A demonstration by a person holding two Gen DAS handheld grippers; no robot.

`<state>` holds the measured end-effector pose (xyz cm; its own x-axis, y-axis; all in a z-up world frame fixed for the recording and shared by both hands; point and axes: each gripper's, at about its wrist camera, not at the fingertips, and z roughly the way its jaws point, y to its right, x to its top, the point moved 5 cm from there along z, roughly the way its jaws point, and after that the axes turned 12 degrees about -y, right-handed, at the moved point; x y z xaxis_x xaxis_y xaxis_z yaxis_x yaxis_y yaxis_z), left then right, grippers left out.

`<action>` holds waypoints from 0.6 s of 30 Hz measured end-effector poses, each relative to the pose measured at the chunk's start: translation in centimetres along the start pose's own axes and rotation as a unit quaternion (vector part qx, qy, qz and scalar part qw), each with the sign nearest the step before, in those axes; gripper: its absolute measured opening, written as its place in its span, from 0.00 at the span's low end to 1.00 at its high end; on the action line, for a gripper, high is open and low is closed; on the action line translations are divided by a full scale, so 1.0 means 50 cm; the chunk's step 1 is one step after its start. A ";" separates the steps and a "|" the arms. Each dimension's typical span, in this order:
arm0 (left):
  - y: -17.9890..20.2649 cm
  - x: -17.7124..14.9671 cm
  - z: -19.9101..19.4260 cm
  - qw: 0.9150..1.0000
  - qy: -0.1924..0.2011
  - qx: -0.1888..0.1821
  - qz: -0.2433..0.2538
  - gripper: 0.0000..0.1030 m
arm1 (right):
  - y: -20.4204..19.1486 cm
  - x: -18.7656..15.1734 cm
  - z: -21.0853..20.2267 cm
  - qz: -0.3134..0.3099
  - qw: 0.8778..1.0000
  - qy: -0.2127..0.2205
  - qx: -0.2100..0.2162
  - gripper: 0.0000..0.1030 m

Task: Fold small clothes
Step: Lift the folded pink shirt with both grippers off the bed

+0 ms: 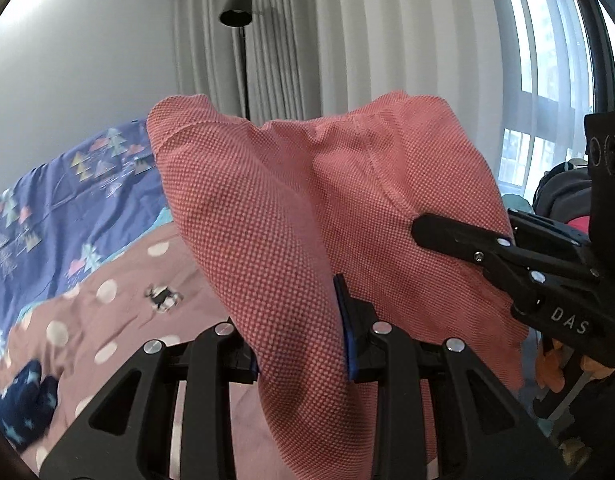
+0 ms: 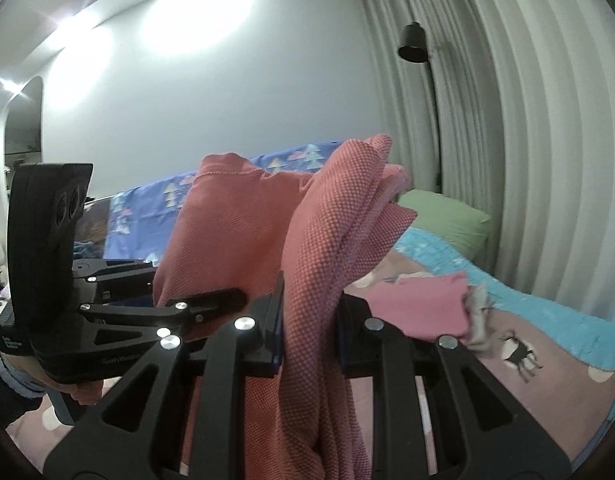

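1. Right now the pink knit garment [image 1: 291,216] is up in the air above the bed [image 1: 119,264], filling the middle of both frames, with each gripper clamped on a bunch of it.
2. The left gripper [image 1: 303,336] pinches a thick fold at lower centre of its own view; the right gripper [image 2: 309,320] does the same in its view. Held apart like this, I'd guess the cloth is being stretched out so it can be laid flat for folding.
3. The left view shows the right gripper [image 1: 431,232] coming in from the right edge, its finger pressed on the cloth, and a dark blue starred garment [image 1: 23,404] at lower left.
4. Only the right view shows a folded pink garment [image 2: 423,304] on the bedspread at right, a green pillow [image 2: 447,220] beyond, and the left gripper [image 2: 223,300] from the side.
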<state>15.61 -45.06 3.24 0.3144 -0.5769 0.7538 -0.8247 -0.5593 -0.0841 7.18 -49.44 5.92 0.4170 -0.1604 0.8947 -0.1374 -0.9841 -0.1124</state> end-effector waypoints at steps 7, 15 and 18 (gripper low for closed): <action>0.016 0.072 0.105 1.000 -0.012 0.003 0.021 0.29 | 0.101 0.034 0.079 0.016 0.999 -0.014 -0.030 0.19; 0.027 0.116 0.183 0.999 -0.017 0.006 0.033 0.30 | 0.170 0.061 0.137 0.022 0.997 -0.024 -0.069 0.19; 0.031 0.129 0.208 0.999 -0.019 0.006 0.036 0.30 | 0.187 0.067 0.154 0.018 0.996 -0.025 -0.085 0.19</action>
<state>21.24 -55.84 1.20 0.2716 -0.6378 0.7208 -0.8403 -0.5223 -0.1455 14.20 -59.74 4.57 0.4523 -0.2039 0.8682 -0.3026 -0.9508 -0.0656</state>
